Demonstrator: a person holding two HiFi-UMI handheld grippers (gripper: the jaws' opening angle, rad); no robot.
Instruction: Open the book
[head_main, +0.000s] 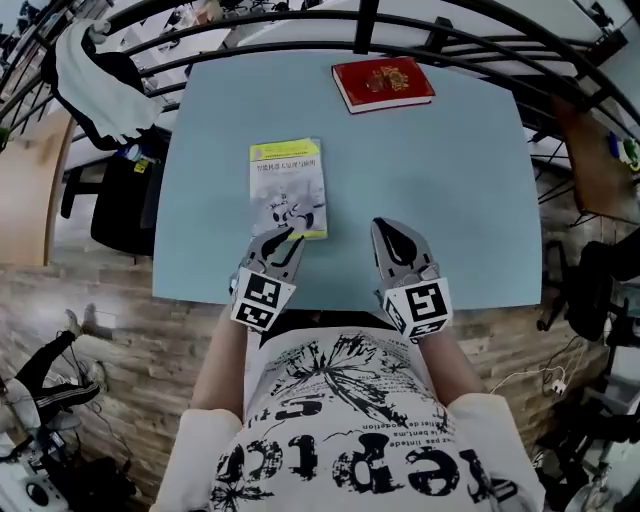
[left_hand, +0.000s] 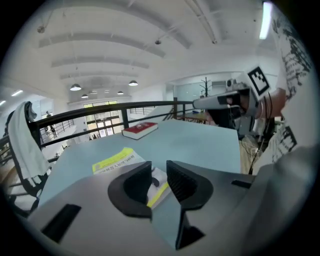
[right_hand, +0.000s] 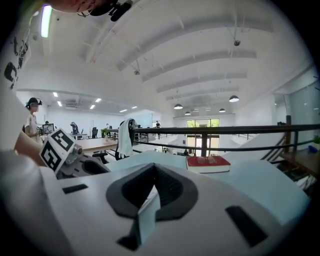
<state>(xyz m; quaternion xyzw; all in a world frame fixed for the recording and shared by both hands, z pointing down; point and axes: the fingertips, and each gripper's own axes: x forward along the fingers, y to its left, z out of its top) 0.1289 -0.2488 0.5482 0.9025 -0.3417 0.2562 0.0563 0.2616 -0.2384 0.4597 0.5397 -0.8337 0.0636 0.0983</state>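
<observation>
**Entry: book-opening, approach stage**

**Head view.** Table (head_main: 450, 170), pale blue. Yellow book (head_main: 287, 185) lies shut and flat near the front edge, left of centre. Red book (head_main: 382, 84), also shut, sits at the far edge, well apart. Left gripper (head_main: 284, 240) has its tips at the yellow book's near edge, towards the right corner; whether they touch it cannot be told. Right gripper (head_main: 386, 228) hovers over bare table just right of that book.

**Left gripper view.** Jaws spread, nothing pinched. The yellow book's near corner shows through the gap, below the tips.

**Right gripper view.** Jaws pressed together, empty. The red book lies ahead, far off.

**Step, as judged.** Reaching for the yellow book's cover; nothing lifted yet. The next move likely calls for one tip slipped under the cover alone, not the whole block, then a swing about the spine. The right gripper could pin the book down.
</observation>
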